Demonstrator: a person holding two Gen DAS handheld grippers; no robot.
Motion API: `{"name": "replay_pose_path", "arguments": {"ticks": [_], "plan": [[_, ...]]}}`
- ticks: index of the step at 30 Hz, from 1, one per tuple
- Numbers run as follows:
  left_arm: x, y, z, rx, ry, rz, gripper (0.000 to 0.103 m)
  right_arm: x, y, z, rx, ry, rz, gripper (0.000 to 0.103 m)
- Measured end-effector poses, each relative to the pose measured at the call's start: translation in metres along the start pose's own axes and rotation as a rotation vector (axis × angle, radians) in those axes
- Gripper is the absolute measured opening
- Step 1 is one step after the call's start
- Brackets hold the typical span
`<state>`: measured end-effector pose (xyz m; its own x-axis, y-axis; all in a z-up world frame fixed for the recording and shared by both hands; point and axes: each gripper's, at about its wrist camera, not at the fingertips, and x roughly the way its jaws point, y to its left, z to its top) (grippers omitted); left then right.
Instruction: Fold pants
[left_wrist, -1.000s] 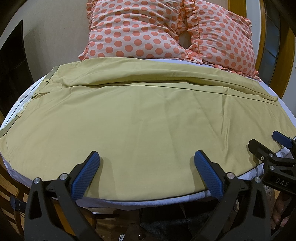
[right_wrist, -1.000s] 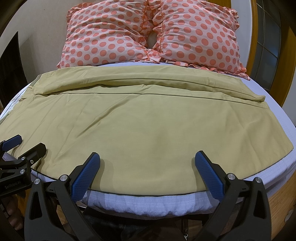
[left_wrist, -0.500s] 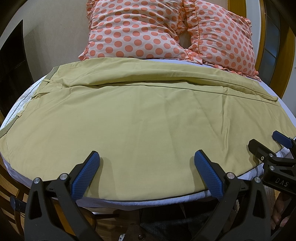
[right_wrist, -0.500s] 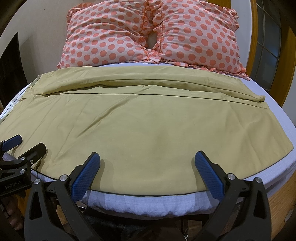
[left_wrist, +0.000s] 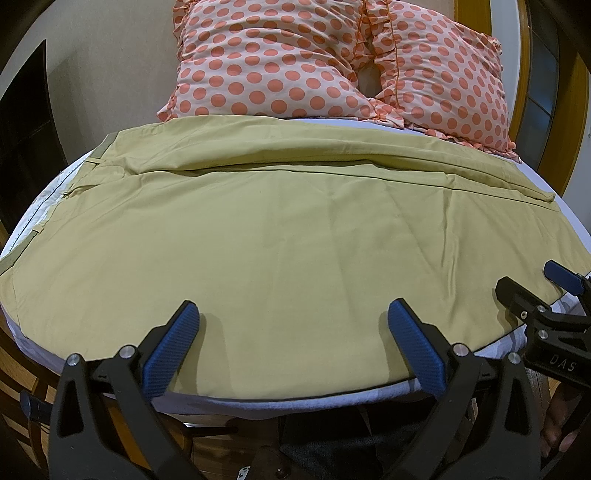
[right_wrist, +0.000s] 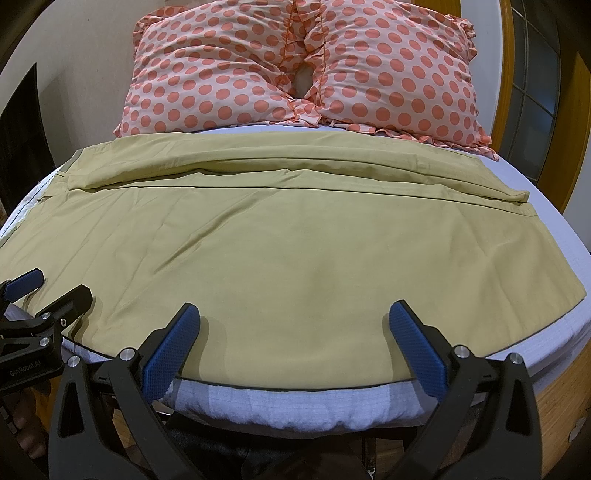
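Note:
Khaki pants (left_wrist: 288, 236) lie flat across the white bed (left_wrist: 280, 402), waistband at the left, leg cuffs at the right, one leg folded lengthwise over the other. They also show in the right wrist view (right_wrist: 295, 251). My left gripper (left_wrist: 293, 321) is open and empty, just above the near edge of the pants. My right gripper (right_wrist: 295, 321) is open and empty at the same near edge, further right. The right gripper shows at the right of the left wrist view (left_wrist: 535, 288). The left gripper shows at the left of the right wrist view (right_wrist: 48, 291).
Two pink pillows with orange dots (left_wrist: 332, 66) lean at the head of the bed, also in the right wrist view (right_wrist: 303, 70). A wooden door frame (right_wrist: 506, 88) stands at the right. The bed's wooden side (right_wrist: 561, 398) is at the lower right.

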<state>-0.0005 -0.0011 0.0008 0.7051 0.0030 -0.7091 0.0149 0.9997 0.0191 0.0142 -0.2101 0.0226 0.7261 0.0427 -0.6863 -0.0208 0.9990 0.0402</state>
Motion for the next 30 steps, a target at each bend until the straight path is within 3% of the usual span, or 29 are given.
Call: {"name": "replay_pose_path", "arguments": {"ticks": [10, 13, 15, 20, 21, 22, 24, 30], "plan": [[-0.001, 0.001, 0.002, 0.006, -0.004, -0.004, 0.101, -0.001, 0.003, -0.009, -0.021, -0.009, 0.020, 0.102], [-0.003, 0.007, 0.005, 0.017, 0.004, -0.024, 0.101, 0.003, -0.015, 0.012, -0.002, 0.055, 0.043, 0.102], [-0.004, 0.012, 0.011, 0.016, -0.006, -0.014, 0.101, 0.001, -0.040, 0.037, 0.078, 0.028, 0.030, 0.102], [-0.013, 0.026, 0.028, -0.024, -0.080, -0.021, 0.101, 0.030, -0.139, 0.130, 0.414, 0.021, -0.077, 0.098], [-0.013, 0.029, 0.032, -0.033, -0.093, -0.029, 0.101, 0.049, -0.161, 0.151, 0.489, 0.035, -0.120, 0.093], [-0.013, 0.032, 0.035, -0.037, -0.103, -0.033, 0.101, 0.063, -0.176, 0.165, 0.533, 0.051, -0.158, 0.081], [-0.013, 0.036, 0.042, -0.037, -0.129, -0.038, 0.101, 0.104, -0.206, 0.193, 0.619, 0.112, -0.262, 0.073], [-0.008, 0.041, 0.049, -0.024, -0.158, -0.043, 0.101, 0.197, -0.254, 0.232, 0.770, 0.222, -0.472, 0.064]]}}
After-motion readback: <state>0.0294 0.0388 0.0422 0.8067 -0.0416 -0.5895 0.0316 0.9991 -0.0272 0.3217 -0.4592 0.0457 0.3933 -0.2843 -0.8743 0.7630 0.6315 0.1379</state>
